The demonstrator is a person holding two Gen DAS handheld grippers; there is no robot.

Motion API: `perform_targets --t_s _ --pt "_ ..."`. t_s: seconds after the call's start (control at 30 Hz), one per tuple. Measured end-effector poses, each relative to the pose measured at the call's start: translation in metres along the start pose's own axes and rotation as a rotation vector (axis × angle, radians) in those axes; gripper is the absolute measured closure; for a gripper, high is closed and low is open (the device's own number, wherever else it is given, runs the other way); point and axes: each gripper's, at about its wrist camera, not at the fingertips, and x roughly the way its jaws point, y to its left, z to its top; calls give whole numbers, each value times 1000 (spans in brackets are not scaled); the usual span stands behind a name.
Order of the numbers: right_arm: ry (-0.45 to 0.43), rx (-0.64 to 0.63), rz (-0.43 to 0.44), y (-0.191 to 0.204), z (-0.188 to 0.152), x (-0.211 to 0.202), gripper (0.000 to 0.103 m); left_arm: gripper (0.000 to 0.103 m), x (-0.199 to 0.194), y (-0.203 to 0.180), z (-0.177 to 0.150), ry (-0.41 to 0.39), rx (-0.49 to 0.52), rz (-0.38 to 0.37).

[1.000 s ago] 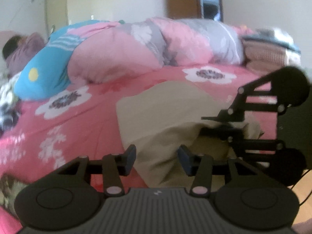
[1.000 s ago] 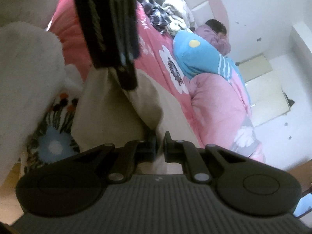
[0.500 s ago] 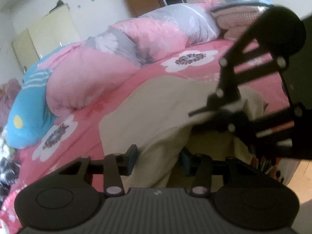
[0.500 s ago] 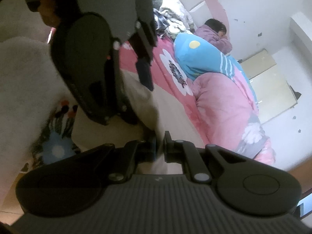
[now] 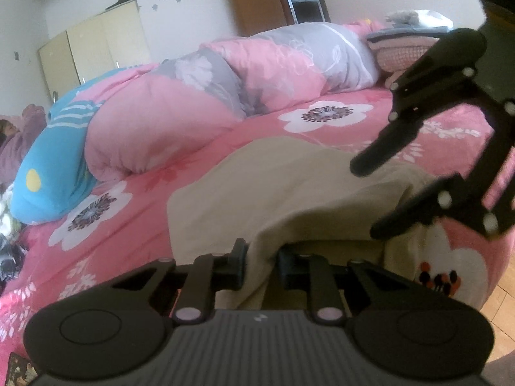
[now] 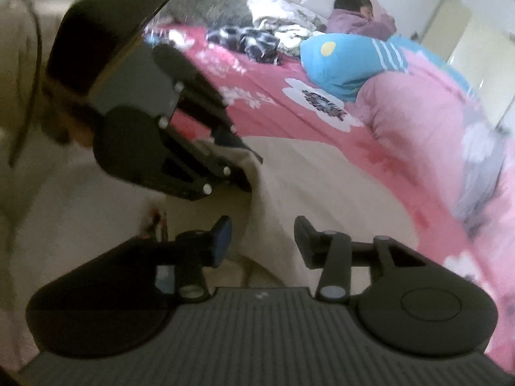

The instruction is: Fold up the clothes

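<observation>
Beige garment [image 5: 289, 189] lies spread on the pink floral bedsheet [image 5: 128, 225] near the bed's edge, its near hem raised off the mattress. In the left wrist view, the left gripper [image 5: 261, 265] has its jaws narrowed around a hanging fold of that hem; cloth fills the gap between the pads, though whether they truly pinch it cannot be told. The right gripper [image 5: 386, 199] enters from the right with its jaws spread, one finger above the fabric and one at the lifted edge, apparently placed to take a second hold so the hem can be carried over evenly. Behind the garment lie a rolled pink and grey quilt [image 5: 225, 90] and a blue pillow [image 5: 54, 167]; a stack of folded items [image 5: 412, 41] sits at the far right, and a cream wardrobe [image 5: 93, 54] stands against the wall, doors closed, contents hidden

In the right wrist view, blurred by motion, the right gripper [image 6: 262, 243] is wide open with nothing clamped, the garment's raised edge running between its pads. The left gripper [image 6: 238, 164] sits at the cloth's upper corner. A heap of loose clothes [image 6: 254, 38] and a child in a purple hoodie [image 6: 360, 19] are at the far end of the bed
</observation>
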Motion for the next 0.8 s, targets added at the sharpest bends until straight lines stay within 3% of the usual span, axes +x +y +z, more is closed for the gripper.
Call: perform_targets --t_s 0.1,0.23,0.33,0.43,0.53,0.67,0.73,0.8 --pt "17 48 27 -14 -3 5 61 83 0 1 0 -2 -3 -2" --pt "66 13 18 -17 -9 24 63 84 0 2 -1 -4 -8 -5" --pt "86 -19 -22 -12 -13 30 77 84 -1 2 -2 -6 -8 -6" --pt "62 -87 -152 6 -11 27 91 84 -2 2 -2 -9 -3 -8" --pt "43 -193 -310 32 -14 35 92 84 -1 2 -3 -5 -1 -10" --pt "76 -488 -522 76 -40 64 92 84 -5 1 -5 6 21 0" --pt "58 -570 -590 89 -42 64 95 84 -6 1 -6 10 30 0" --pt "66 -578 -604 91 -42 66 95 82 -5 0 -7 21 26 -1"
